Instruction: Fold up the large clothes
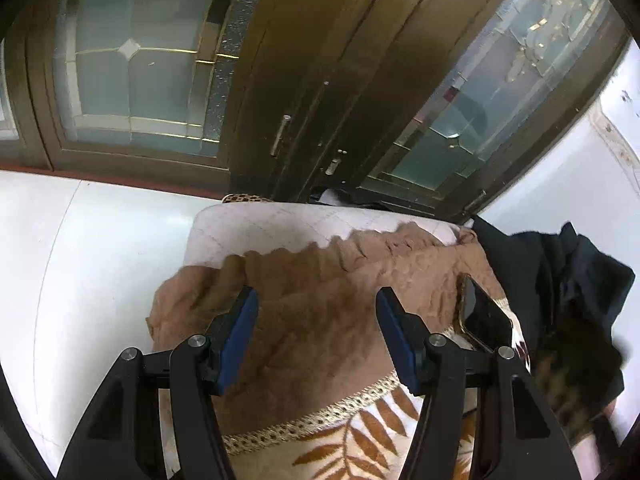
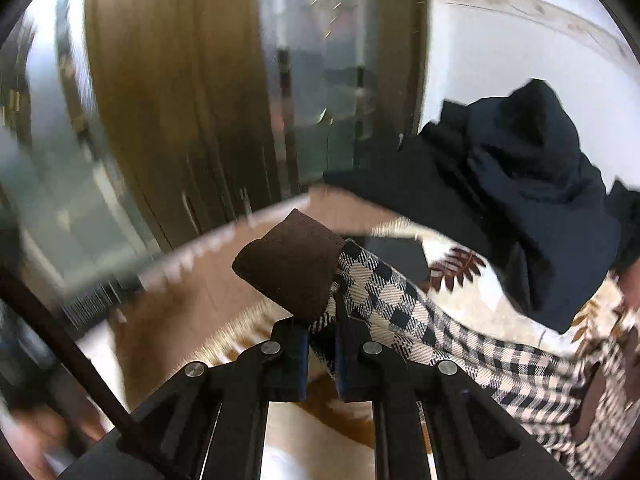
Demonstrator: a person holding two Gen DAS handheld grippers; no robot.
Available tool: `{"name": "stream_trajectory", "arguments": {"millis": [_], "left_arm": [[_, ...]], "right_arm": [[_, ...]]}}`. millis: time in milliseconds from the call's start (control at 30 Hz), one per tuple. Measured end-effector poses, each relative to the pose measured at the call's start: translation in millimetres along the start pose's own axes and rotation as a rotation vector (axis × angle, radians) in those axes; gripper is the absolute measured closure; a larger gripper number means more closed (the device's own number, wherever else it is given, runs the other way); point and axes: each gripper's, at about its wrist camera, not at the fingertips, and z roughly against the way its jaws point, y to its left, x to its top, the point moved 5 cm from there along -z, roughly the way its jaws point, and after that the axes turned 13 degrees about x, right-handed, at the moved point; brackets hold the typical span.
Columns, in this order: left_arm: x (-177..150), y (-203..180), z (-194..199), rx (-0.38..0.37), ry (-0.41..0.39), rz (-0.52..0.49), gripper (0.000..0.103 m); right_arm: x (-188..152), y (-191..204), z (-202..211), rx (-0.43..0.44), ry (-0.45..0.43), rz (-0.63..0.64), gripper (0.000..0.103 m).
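The right gripper [image 2: 322, 354] pinches the checked garment [image 2: 400, 304] at its brown cuff [image 2: 292, 264]; cloth trails lower right, seemingly a sleeve. The left gripper [image 1: 316, 320] hangs open above the tan blanket [image 1: 320, 300].

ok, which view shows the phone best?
Left wrist view. The phone lies sharp and unobstructed on the brown knit garment, to the right of the open left gripper. In the right wrist view only a dark blurred patch beyond the plaid sleeve may be it; I can't confirm.
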Motion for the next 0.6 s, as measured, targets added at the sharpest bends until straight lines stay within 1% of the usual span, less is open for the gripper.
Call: {"name": "stream_trajectory", "arguments": {"millis": [33, 133, 200, 300, 433, 500, 600], "left_arm": [[-2, -5, 2, -0.004, -0.004, -0.012, 0.043], [-9, -20, 9, -0.021, -0.021, -0.049, 0.043], [-15, -31, 15, -0.034, -0.036, -0.076, 0.043], [-24, -49, 23, -0.065, -0.050, -0.109, 0.043], [-44, -78, 35, -0.109, -0.067, -0.181, 0.043], [-56, -94, 42, -0.140, -0.066, -0.221, 0.042], [-79, -118, 51, -0.190, -0.043, -0.276, 0.041]], "right_arm": [[9, -9, 12, 0.021, -0.039, -0.053, 0.092], [26, -32, 43, 0.056, -0.116, -0.160, 0.092], [33, -53, 65, 0.041, -0.157, -0.199, 0.092], [34, -95, 100, -0.027, -0.207, -0.245, 0.092], [16, -156, 146, -0.138, -0.238, -0.308, 0.092], [0, -186, 168, -0.190, -0.240, -0.343, 0.092], [-33, -229, 198, -0.260, -0.238, -0.413, 0.092]]}}
